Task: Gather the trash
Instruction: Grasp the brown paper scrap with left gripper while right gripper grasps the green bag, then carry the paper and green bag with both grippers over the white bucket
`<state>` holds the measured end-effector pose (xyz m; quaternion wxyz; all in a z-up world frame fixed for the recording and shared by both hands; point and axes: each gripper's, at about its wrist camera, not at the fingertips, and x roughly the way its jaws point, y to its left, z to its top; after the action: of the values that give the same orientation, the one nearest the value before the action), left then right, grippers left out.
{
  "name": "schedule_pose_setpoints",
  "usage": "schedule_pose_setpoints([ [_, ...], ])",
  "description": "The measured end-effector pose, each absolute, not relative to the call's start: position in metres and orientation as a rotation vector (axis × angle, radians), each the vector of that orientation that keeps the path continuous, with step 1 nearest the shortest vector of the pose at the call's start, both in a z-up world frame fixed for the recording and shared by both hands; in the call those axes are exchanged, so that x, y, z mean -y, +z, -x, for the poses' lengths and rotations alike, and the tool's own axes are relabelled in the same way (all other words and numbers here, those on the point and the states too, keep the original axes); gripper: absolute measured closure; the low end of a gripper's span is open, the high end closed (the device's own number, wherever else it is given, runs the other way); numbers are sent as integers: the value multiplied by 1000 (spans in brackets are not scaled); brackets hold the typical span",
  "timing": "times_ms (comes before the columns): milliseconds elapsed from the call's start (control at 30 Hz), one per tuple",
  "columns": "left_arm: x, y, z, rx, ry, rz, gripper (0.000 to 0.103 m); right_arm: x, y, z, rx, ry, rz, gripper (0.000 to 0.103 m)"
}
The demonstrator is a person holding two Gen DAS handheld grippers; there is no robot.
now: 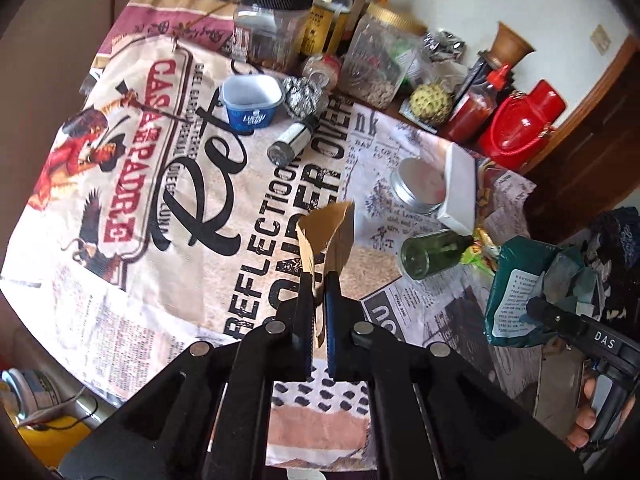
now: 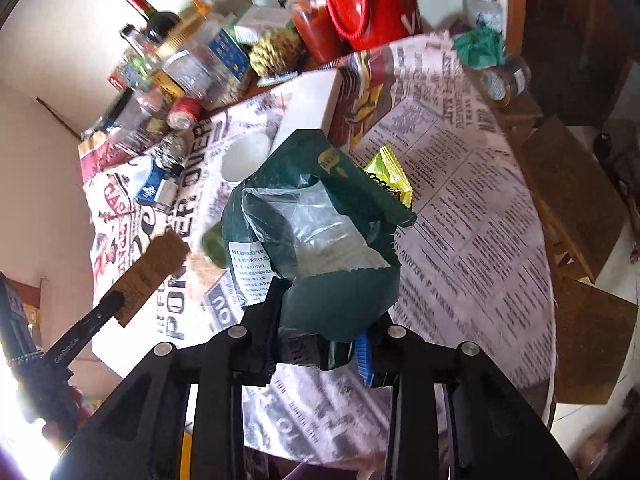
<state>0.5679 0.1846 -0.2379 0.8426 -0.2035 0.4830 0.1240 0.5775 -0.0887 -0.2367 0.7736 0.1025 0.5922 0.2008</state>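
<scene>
Gripping a folded scrap of brown cardboard (image 1: 326, 240), the left claw (image 1: 319, 312) is clamped shut on it, holding it up over the newspaper-print cloth (image 1: 120, 208) on the counter. Right claw (image 2: 316, 344) is squeezed onto a crumpled dark green bag (image 2: 320, 220), also lifted off the cloth. Just beyond the bag lies a yellow-green wrapper (image 2: 390, 178); a green glass jar (image 1: 432, 254) lies on its side nearby.

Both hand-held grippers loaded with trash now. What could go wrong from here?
1. The left hand-held gripper pinches only the cardboard scrap's lower end; it might slip out.
2. The green bag bulges past the right hand-held gripper and may sag or catch the yellow wrapper or green bottle nearby.
</scene>
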Motion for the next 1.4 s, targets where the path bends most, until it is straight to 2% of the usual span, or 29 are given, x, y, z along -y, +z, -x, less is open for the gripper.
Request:
schedule_pose_setpoints([
  [400,-197,-175,-500,-904,61,293,100,77,-174,-490,-1065,314,-235,75],
  [833,-164,-133,-424,-825,-12,204,100,84,-156,-417,-1018,336,-194,75],
  [1133,-112,-125,-364,-805,30,218,100,124,-158,-371,-1022,414,-173,75],
  [1400,-48,-146,-306,-818,71,296,100,168,-170,-325,-1055,485,-104,75],
])
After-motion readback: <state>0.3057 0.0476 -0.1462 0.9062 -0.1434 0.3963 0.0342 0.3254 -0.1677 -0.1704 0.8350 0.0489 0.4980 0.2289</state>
